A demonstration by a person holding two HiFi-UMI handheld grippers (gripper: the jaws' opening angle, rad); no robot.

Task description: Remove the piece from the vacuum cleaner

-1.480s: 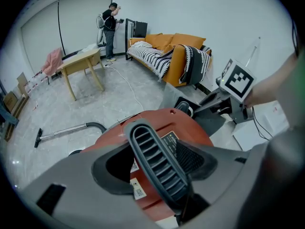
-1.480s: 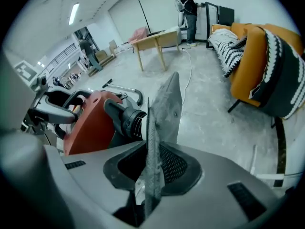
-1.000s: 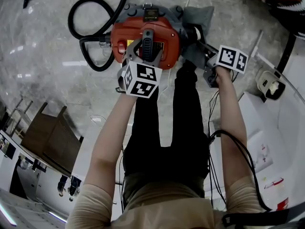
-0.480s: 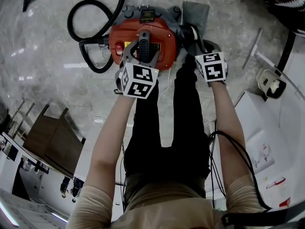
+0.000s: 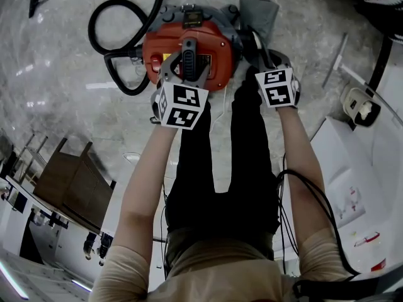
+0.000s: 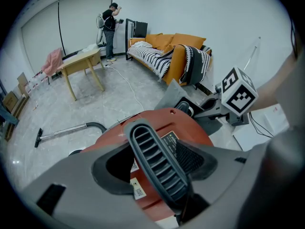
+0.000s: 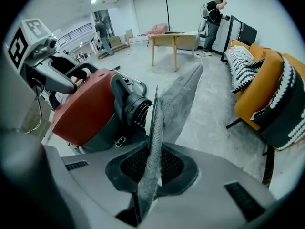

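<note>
Rolled over, the right gripper (image 7: 148,185) has been closing its jaws on the edge of the seemingly soft, light filter bag (image 7: 178,99), while the left gripper (image 6: 164,175) holds the carry handle (image 6: 148,147).

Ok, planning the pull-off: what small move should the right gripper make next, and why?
Probably pull the grey bag away from the black port: the right gripper, whose jaws have just been closing, pinches it, while the left gripper holds the handle.

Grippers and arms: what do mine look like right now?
The left gripper and right gripper are grey, with black textured pads; each carries a white cube with black square markers. Short beige sleeves; black cables trail by the right arm.
</note>
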